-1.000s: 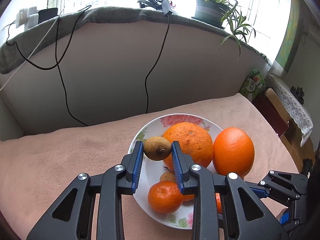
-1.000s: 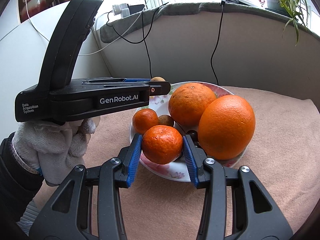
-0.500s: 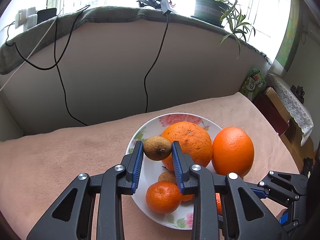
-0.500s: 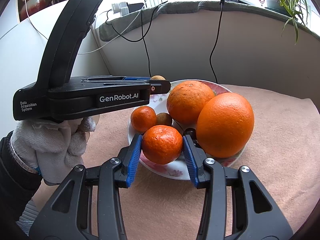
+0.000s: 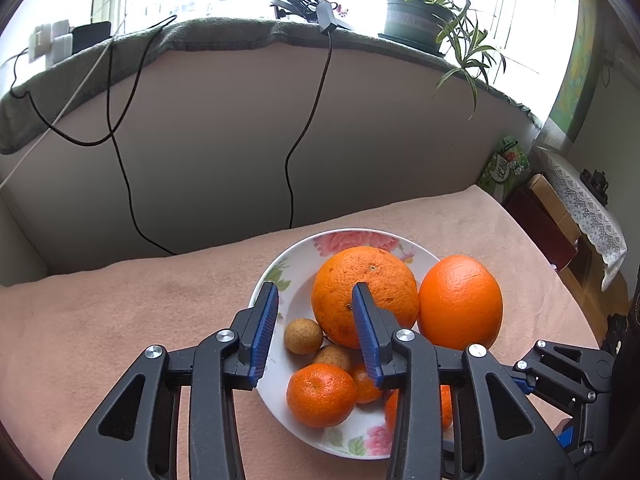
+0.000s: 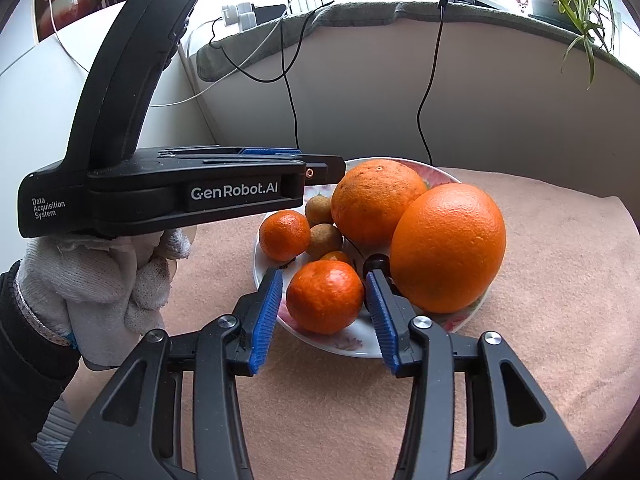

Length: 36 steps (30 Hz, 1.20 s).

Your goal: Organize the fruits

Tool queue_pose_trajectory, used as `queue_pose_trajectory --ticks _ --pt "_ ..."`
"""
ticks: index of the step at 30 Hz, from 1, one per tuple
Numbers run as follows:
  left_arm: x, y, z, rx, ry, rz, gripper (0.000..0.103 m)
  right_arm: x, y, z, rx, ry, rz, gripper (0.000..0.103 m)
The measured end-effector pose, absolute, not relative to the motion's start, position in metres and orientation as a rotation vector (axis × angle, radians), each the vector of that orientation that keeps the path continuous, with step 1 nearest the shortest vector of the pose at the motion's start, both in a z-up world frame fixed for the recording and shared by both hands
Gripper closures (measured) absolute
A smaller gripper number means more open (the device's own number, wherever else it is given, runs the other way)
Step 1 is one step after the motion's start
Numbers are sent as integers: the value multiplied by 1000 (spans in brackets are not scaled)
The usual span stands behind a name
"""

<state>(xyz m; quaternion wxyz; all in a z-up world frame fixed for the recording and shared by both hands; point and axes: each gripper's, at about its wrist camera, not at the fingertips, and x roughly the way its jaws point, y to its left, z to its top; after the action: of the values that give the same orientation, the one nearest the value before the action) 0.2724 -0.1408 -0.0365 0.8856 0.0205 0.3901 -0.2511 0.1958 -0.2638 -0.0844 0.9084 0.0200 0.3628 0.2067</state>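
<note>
A flowered white plate (image 5: pixel 276 280) (image 6: pixel 352 344) holds two big oranges (image 5: pixel 364 292) (image 6: pixel 448 248), mandarins and two small brown fruits. My left gripper (image 5: pixel 316 300) is open and empty above the plate; a small brown fruit (image 5: pixel 303 336) (image 6: pixel 319 210) lies on the plate below it, beside the second one (image 5: pixel 332 358). My right gripper (image 6: pixel 324 286) is open around a mandarin (image 6: pixel 325 297) that rests at the plate's near edge; small gaps show at both pads. Another mandarin (image 5: pixel 321 395) (image 6: pixel 284 235) lies at the plate's left.
The plate stands on a pink cloth-covered table (image 5: pixel 120 320). A wall with hanging black cables (image 5: pixel 296 152) rises behind it. A potted plant (image 5: pixel 416 16) stands on the sill. Boxes and a lace-covered shelf (image 5: pixel 576 208) are off the table's right edge.
My left gripper has opened and dropped the small brown fruit onto the plate. My right gripper has opened and let the mandarin rest on the plate's near edge.
</note>
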Motion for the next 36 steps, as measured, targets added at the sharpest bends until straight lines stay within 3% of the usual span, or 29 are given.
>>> queue_pose_trajectory --ticks 5,8,13,16,19,22,23,36 --pt "271 -140 -36 42 811 -521 66 195 -263 -80 37 736 436 49" --pt "269 -140 -36 43 807 -523 57 194 -262 -79 34 734 437 48" --pt "265 -141 -33 49 798 -528 57 193 -261 -80 23 735 431 48" --pt "262 -141 -30 51 787 -526 47 189 -263 -79 21 731 426 48" --pt "259 -140 -28 46 780 -532 45 183 -264 -78 17 718 413 42" --pt "255 -139 -26 53 773 -523 36 180 -267 -76 20 712 402 33" --pt "255 -139 -26 52 772 -519 36 179 -268 -75 21 707 399 30" --pt "236 -123 -16 29 750 -486 30 166 -283 -70 24 694 329 29"
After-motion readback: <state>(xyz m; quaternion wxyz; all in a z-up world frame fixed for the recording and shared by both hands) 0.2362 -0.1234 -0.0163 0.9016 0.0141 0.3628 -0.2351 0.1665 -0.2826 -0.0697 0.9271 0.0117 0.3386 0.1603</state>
